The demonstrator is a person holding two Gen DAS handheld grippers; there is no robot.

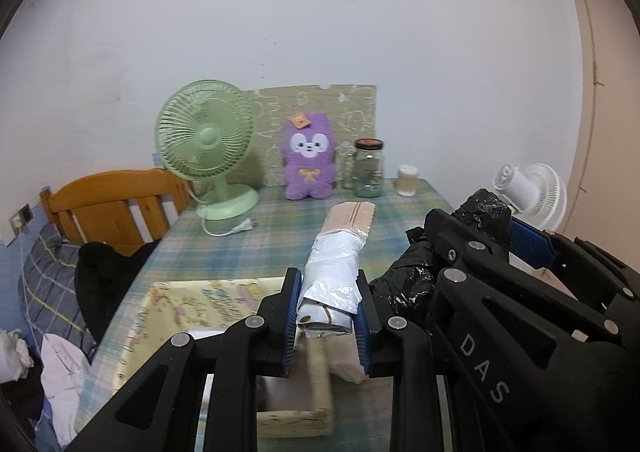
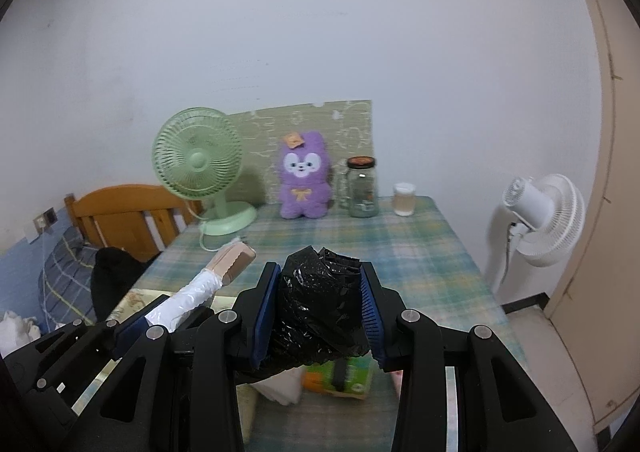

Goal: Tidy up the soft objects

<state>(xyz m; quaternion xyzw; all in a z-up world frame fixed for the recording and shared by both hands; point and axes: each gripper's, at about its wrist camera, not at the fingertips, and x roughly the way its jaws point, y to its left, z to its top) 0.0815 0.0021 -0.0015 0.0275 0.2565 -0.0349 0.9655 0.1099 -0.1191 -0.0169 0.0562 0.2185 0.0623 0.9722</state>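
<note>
My left gripper (image 1: 329, 316) is shut on a long white and beige soft packet (image 1: 340, 264), held above the plaid table (image 1: 280, 228); the packet sticks out forward past the fingers. Beside it, my right gripper (image 2: 320, 312) is shut on a crumpled black plastic bag (image 2: 316, 308), also lifted off the table. In the left wrist view that bag (image 1: 412, 276) and the right gripper sit at the right. In the right wrist view the packet (image 2: 212, 284) shows at the lower left. A purple plush toy (image 2: 304, 182) stands upright at the back.
A green desk fan (image 1: 206, 144) with a loose cord, a glass jar (image 1: 369, 168) and a small white-lidded jar (image 1: 408, 180) line the back. A pale patterned box (image 1: 192, 308) and a green packet (image 2: 348, 376) lie near me. A white fan (image 2: 548, 220) stands right; a bed is left.
</note>
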